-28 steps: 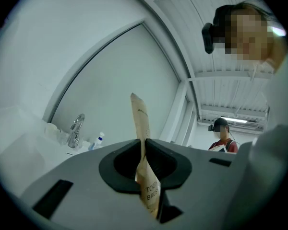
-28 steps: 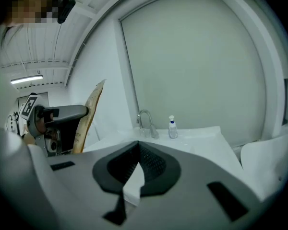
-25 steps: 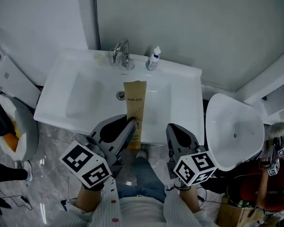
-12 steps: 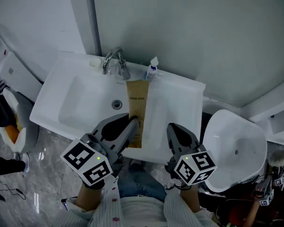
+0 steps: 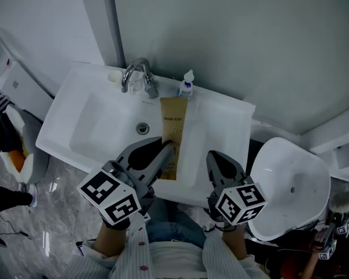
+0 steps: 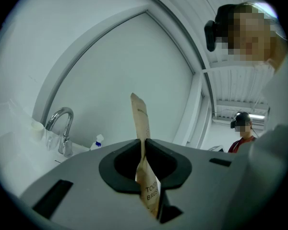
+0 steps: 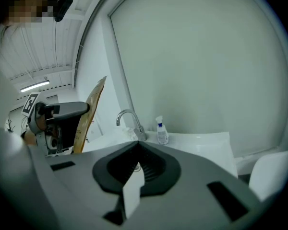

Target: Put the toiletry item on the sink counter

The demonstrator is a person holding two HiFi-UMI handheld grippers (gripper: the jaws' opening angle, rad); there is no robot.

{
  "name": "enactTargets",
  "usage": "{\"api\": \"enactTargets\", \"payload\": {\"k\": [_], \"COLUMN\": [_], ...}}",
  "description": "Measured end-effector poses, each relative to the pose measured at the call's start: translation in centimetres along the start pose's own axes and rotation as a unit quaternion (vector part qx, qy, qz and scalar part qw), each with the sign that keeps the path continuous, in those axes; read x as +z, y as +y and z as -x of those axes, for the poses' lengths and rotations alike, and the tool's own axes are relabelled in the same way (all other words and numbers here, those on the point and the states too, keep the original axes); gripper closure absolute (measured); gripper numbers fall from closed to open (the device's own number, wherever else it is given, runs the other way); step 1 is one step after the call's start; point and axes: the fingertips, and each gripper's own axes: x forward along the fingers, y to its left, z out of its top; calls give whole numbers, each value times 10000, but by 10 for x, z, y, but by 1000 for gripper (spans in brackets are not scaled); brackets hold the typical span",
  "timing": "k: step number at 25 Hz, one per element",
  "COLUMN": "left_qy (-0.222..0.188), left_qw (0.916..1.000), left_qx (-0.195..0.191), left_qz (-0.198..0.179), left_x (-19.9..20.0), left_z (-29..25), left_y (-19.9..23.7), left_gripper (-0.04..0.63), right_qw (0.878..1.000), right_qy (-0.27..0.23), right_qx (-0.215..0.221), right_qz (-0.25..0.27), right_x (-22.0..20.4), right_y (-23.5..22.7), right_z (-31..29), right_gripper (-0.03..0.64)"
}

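Jaws of the left gripper [image 5: 166, 149] pinch the near end of a brown paper packet [image 5: 173, 124] (toothbrush print), held over the sink [image 5: 224, 127], reaching toward its back edge. Right gripper [image 5: 213, 156] beside it, jaws together, empty. Faucet [image 5: 137, 74] and bottle [image 5: 187, 85] stand at the back edge.

Faucet [image 5: 137, 74], bottle [image 5: 187, 85] at rear of counter [image 5: 228, 124]
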Motion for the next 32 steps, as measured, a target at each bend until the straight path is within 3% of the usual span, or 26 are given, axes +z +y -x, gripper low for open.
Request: {"api": "enactTargets", "payload": {"k": [6,18,32], "left_qy": [186,635,1613], "left_qw": [9997,9969,9778], "left_qx": [-8,-448,-1218], "left_qz": [134,-92,-554], "left_x": [11,13,-19], "left_z": [-36,-90,-133], "left_y": [21,42,53], "left_gripper": [549,549,549], "right_qw": [9998,9989,9937], "right_qy": [166,90,34], "right_qx": [-35,-375,-941], "right_qz": [-128,-275,-606], "right_x": [18,35,26], "right_y": [-21,-49,-65], "right_z": [-25,-49,-57], "right_gripper": [607,607,607]}}
